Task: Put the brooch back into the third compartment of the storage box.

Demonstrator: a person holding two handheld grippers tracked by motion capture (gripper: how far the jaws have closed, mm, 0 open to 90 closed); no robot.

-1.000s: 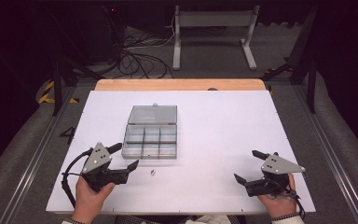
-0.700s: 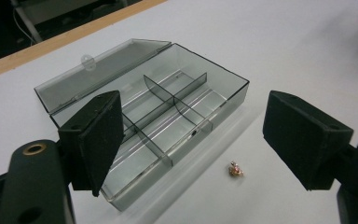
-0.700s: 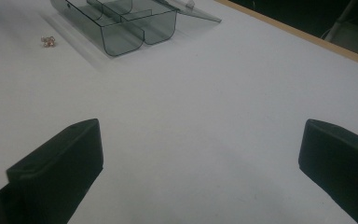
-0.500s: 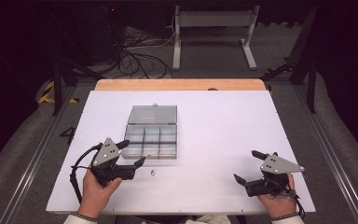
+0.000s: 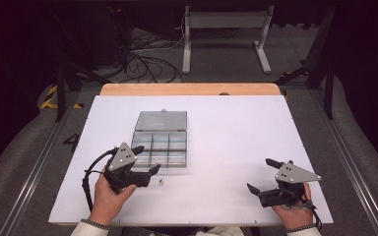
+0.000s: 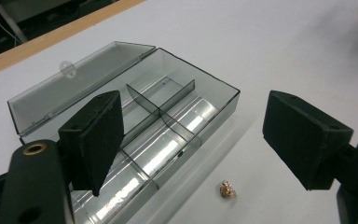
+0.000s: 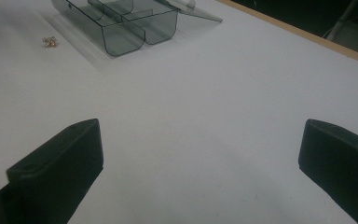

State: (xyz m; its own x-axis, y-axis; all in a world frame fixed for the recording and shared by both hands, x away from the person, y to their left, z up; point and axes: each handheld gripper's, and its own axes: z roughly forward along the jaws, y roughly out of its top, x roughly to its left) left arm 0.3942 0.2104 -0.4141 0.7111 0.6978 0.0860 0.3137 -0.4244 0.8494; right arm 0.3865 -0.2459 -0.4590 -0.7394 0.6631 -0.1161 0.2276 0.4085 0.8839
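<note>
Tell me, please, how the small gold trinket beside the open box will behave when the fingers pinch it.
The gold trinket looks tiny and knobbly, so it is probably light and may skid on the smooth white table. Against the wide fingers it could slip sideways or twist. Its thin parts may bend.

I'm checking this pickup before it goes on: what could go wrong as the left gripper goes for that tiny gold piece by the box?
The gold trinket is tiny against the wide-open left gripper, so the pads may close past it or flick it away. It lies close to the front wall of the clear box; a jaw could catch that wall and shove the light box. The open lid lies flat behind, so a push could slide everything.
</note>
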